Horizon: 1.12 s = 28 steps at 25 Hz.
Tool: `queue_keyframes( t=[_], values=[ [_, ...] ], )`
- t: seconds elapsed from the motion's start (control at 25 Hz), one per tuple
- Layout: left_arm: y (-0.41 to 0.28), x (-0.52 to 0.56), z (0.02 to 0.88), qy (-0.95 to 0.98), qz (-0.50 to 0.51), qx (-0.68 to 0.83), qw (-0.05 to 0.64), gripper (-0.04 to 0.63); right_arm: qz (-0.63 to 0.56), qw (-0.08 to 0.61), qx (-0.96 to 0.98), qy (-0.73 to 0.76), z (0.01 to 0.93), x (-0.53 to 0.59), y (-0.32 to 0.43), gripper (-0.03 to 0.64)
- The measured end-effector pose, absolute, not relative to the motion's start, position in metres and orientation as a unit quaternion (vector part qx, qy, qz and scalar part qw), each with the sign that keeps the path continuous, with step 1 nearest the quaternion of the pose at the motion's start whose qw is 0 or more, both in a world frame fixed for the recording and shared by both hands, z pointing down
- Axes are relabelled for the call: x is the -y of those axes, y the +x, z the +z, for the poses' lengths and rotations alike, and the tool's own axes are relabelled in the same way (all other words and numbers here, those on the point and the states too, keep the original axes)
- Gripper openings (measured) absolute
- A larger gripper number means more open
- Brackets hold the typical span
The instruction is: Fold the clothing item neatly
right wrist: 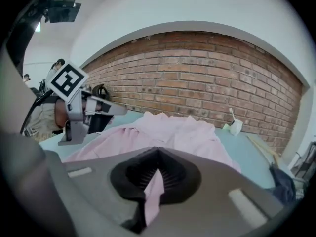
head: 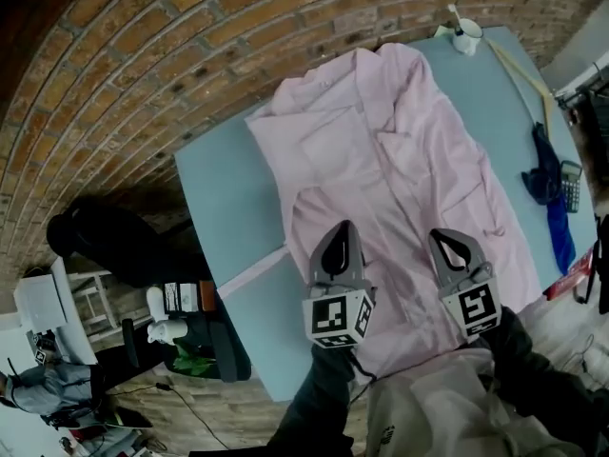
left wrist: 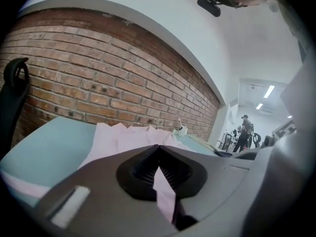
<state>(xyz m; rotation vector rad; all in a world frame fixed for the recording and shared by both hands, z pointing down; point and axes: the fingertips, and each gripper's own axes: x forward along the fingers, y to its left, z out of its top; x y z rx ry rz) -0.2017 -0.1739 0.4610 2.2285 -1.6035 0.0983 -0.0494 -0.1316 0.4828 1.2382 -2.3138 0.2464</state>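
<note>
One pink garment [head: 381, 160], one blue table [head: 228, 208], two hand-held grippers [head: 344, 228] [head: 440, 238], one white cup [head: 466, 36], one calculator [head: 571, 187]

Left gripper [head: 343, 227] and right gripper [head: 441, 235]: grey tapered shells, black ribbed pads [left wrist: 174, 172], and a white cube [head: 338, 317] carrying black square markers. Operator clothing: dark sleeves [head: 322, 398], light grey top [head: 428, 409].

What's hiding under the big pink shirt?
The pink shirt lies spread on a light blue table, which shows at its sides. Whether anything small lies beneath the cloth cannot be seen, because the shirt covers that part.
</note>
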Motion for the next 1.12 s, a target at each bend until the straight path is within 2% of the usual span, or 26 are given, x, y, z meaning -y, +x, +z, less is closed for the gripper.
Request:
queue_keyframes(
  t=[0.4, 0.92, 1.0, 1.12],
  values=[
    [-0.172, 0.012, 0.497, 0.741, 0.09, 0.618, 0.245, 0.008, 0.135, 0.25, 0.869, 0.405, 0.504, 0.048, 0.02, 0.003],
    [-0.188, -0.165, 0.534, 0.587, 0.111, 0.758, 0.26, 0.011, 0.176, 0.259, 0.829, 0.463, 0.542, -0.054, 0.228, 0.003],
    [-0.19, -0.181, 0.543, 0.568, 0.119, 0.771, 0.263, 0.048, 0.18, 0.272, 0.816, 0.477, 0.554, -0.059, 0.251, 0.005],
    [-0.196, -0.2, 0.558, 0.547, 0.135, 0.781, 0.272, 0.191, 0.179, 0.311, 0.796, 0.488, 0.574, -0.067, 0.278, 0.039]
  ],
)
